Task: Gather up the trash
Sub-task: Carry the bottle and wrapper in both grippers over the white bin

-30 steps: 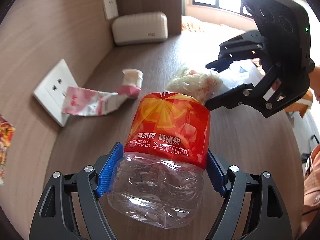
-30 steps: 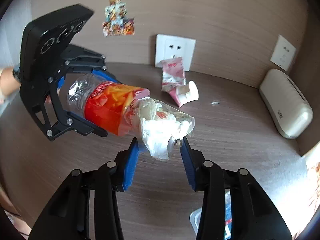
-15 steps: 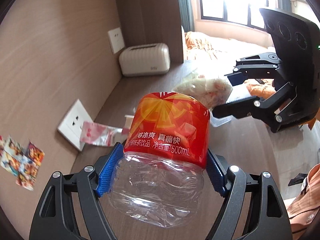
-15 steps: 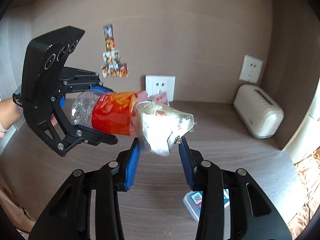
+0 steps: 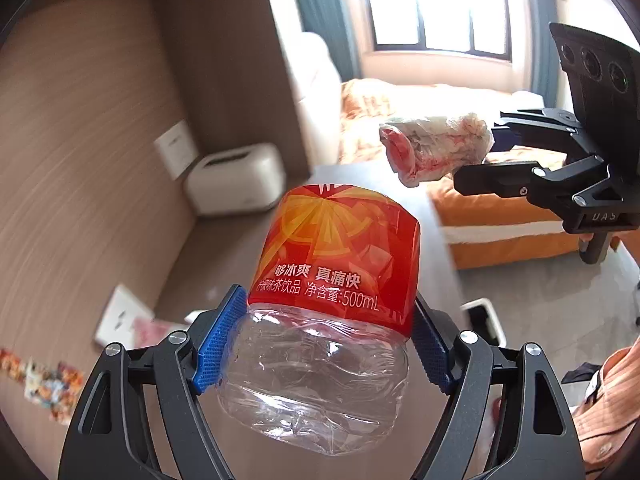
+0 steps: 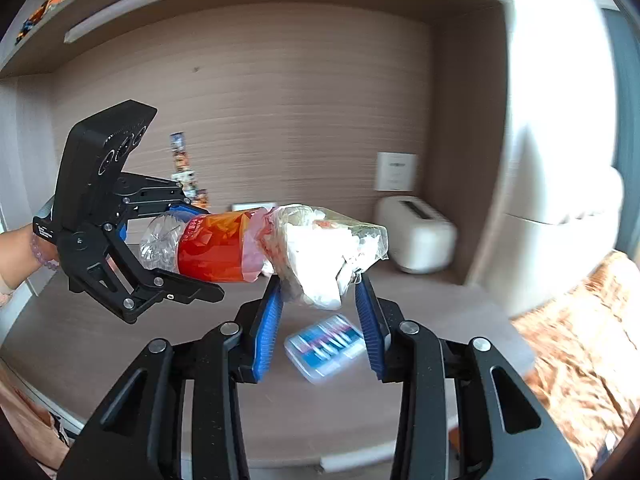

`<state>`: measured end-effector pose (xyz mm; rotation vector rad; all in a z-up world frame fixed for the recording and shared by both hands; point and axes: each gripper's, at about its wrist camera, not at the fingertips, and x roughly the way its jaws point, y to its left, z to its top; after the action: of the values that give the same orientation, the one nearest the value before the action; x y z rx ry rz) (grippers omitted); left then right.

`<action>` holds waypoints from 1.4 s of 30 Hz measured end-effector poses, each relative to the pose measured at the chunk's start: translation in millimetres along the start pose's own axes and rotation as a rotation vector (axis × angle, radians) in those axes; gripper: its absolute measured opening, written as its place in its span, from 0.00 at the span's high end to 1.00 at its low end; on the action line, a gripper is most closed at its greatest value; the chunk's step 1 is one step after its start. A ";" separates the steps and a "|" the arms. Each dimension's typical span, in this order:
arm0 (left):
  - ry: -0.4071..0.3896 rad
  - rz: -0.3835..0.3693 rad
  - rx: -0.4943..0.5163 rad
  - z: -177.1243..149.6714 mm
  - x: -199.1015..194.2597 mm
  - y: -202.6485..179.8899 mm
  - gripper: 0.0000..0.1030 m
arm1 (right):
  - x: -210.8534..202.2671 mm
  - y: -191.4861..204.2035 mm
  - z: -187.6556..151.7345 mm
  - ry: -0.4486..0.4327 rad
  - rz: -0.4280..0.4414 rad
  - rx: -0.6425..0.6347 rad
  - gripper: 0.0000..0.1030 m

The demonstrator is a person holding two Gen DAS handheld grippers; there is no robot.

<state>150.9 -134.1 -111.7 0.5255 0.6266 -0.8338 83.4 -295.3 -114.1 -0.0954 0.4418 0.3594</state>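
The left tongs (image 5: 320, 344) are clamped on a crumpled clear plastic bottle with a red-and-orange label (image 5: 332, 300), their blue ribbed pads (image 5: 218, 340) pressing the clear body just below the label's edge, so the bottle is held in the air above the brown wood-grain surface (image 6: 120, 344). The right tongs (image 6: 320, 316) are clamped on a clear plastic bag stuffed with crumpled white tissue (image 6: 324, 252), also lifted off the surface. In the right wrist view the bag sits just beside the labelled end of the bottle; whether the two touch cannot be told, while the left wrist view shows the bag (image 5: 436, 148) up and to the right of the bottle with a gap between them. On the surface below the right tongs lies a small clear flat box with blue and pink contents (image 6: 324, 346). At the back corner of the surface stands a cream rounded box-shaped appliance with a slot on top (image 6: 416, 236), with a white wall plate (image 6: 396, 172) on the brown panelled wall above it. Colourful small stickers (image 5: 40, 384) are stuck on the wall at the left. A pink-and-white wrapper (image 5: 156, 326) lies by a white wall socket (image 5: 122, 314) near the left pad. Beyond the surface are a bed with an orange patterned cover (image 5: 480, 216) and a bright window (image 5: 440, 8).
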 end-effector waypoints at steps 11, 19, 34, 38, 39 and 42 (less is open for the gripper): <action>-0.026 -0.185 0.061 54.3 62.0 -154.8 0.26 | -130.9 -69.9 -86.2 0.051 -0.280 0.147 0.63; 0.057 -0.271 0.109 46.3 134.3 -251.9 0.26 | -174.2 -109.3 -174.5 0.133 -0.422 0.262 0.64; 0.281 -0.337 0.047 -57.4 302.7 -341.7 0.26 | -111.0 -156.6 -360.5 0.317 -0.419 0.459 0.64; 0.342 -0.332 0.045 -101.0 366.7 -357.8 0.26 | -71.9 -158.5 -419.3 0.376 -0.413 0.462 0.64; 0.353 -0.330 0.046 -109.6 379.9 -361.3 0.26 | -64.3 -159.3 -431.0 0.387 -0.409 0.466 0.65; 0.383 -0.342 0.031 -141.3 415.5 -368.2 0.26 | -39.2 -160.7 -475.1 0.411 -0.386 0.513 0.65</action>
<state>27.0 -463.4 -563.7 0.6222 1.0777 -1.0757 -82.3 -537.2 -522.9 0.2483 0.8929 -0.1658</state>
